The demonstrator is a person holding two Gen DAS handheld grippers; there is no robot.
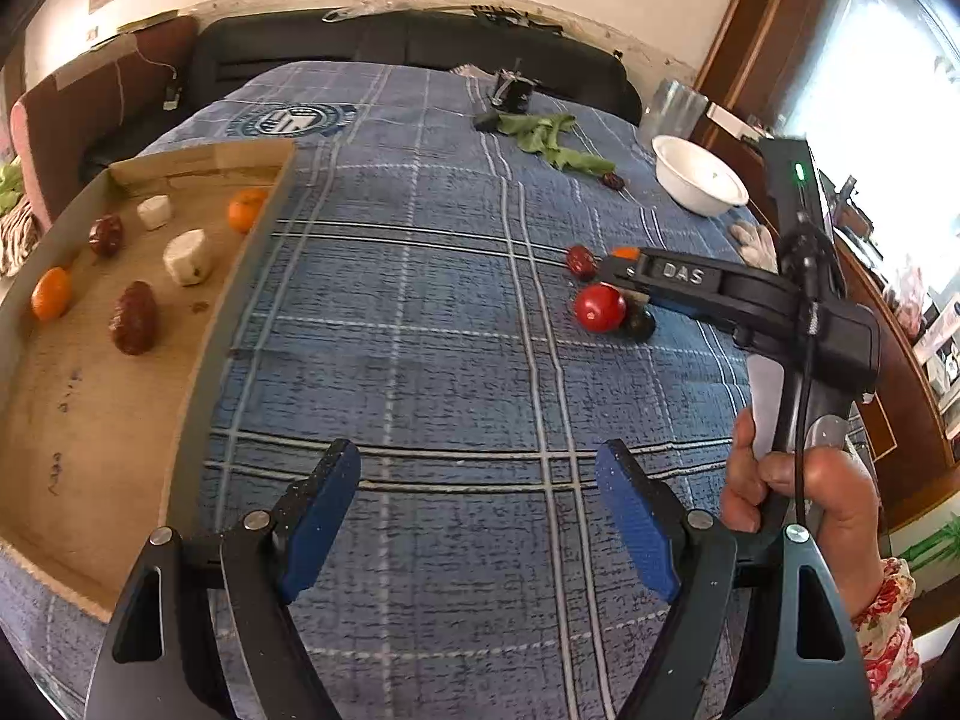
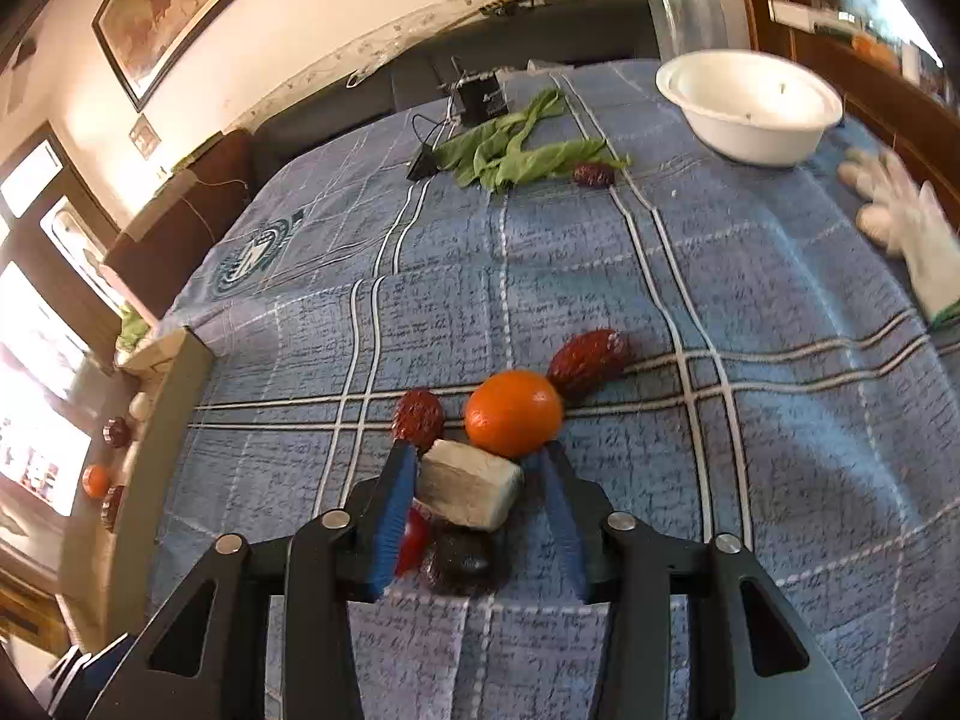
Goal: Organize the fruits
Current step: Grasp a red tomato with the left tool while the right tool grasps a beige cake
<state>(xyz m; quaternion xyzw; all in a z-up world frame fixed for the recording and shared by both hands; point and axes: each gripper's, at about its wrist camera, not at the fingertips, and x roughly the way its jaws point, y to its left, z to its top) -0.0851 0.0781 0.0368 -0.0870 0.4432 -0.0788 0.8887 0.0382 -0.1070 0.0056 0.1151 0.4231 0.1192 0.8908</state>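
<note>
A cardboard tray sits on the blue plaid cloth and serves as the collecting place: it already holds two oranges, two white chunks and two dates, so roughly half the fruit looks sorted. The rest lies in a loose cluster on the cloth, well to the right of the tray, probably because it is being taken one piece at a time.

In that cluster the right hand-held gripper is lowered over a white chunk. Its blue pads stand either side of the chunk, the left pad touching or nearly touching it and the right pad with a small gap, so the jaws read as partly closed around the chunk and not yet clamped. An orange touches the chunk on the side farther from the tray's near end, a date lies just beside the orange, another date is just beyond it, and a red tomato and a dark fruit lie under the gripper's base. Closing risks nudging the orange.

The left hand-held gripper hangs over bare cloth just right of the tray, jaws wide apart, holding nothing, seemingly waiting.

Farther from the tray lie green leaves, a lone date and a white bowl.
</note>
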